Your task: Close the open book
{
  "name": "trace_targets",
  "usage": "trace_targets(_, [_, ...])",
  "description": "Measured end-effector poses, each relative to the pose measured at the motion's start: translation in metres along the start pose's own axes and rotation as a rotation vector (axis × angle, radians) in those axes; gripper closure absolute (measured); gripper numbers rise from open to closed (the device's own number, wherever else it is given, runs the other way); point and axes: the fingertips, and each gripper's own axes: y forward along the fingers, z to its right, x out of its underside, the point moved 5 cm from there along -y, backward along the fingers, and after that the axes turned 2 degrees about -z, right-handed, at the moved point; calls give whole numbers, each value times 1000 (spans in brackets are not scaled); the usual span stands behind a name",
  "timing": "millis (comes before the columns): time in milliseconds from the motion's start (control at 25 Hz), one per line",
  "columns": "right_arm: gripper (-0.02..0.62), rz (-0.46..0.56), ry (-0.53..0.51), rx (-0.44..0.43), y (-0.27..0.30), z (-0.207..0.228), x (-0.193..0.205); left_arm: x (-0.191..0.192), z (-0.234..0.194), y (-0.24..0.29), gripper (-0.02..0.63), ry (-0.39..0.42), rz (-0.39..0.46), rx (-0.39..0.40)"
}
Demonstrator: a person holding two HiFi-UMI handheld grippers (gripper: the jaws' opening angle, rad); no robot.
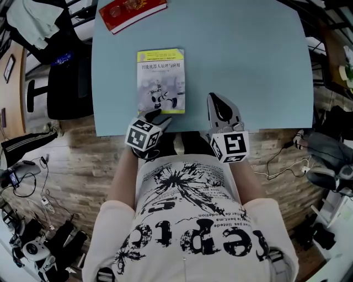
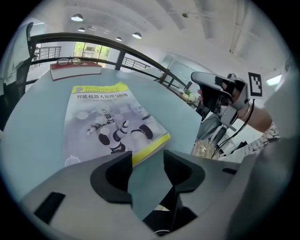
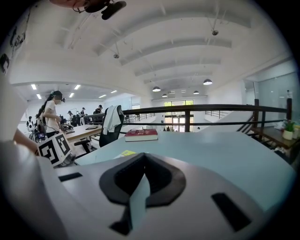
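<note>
A book (image 1: pixel 161 81) with a yellow-and-grey cover showing a white robot lies closed on the pale blue table (image 1: pixel 248 66), near its front edge. My left gripper (image 1: pixel 160 117) hovers just at the book's near right corner (image 2: pixel 154 140), jaws apart, with only bare table showing between them; nothing is held. My right gripper (image 1: pixel 212 98) rests over the table's front edge to the right of the book, its jaws together and empty. In the right gripper view (image 3: pixel 143 157) only a yellow corner of the book (image 3: pixel 125 153) shows.
A red book (image 1: pixel 132 12) with glasses on it lies at the table's far edge. A black office chair (image 1: pixel 66 82) with a jacket stands left of the table. Cables (image 1: pixel 287 165) trail on the wooden floor at right. A railing (image 3: pixel 211 108) runs beyond the table.
</note>
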Motion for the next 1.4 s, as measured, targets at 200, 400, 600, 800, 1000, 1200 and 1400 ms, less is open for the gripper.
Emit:
trace_targets(200, [583,10,-5,-4,-2,-3,-6,-10,-1,-10,406,-62,68,6])
trace_targets(400, [584,32,-6,-30,-6,-10,-18,-47,4,-45,577,-44,230,-46])
trace_targets(600, [584,68,-40,-55,-8,-23,-36,-82,7,-89,588,24,406,-136])
trace_targets(800, [584,146,-41,-62,-14,-29,-61,-106,9,-143,588,120,606,-303])
trace_targets(1000, [584,224,-56,-58,-19,-34,-84,-121,14,-194,588,172,755,-378])
trace_targets(1200, [584,262,-89,-54,-21,-43,-100,-131,20,-235,588,214,848,-432])
trace_targets(1400, [584,277,-106,-50,-19,-47,-107,-140,19,-252,588,242,890,-454])
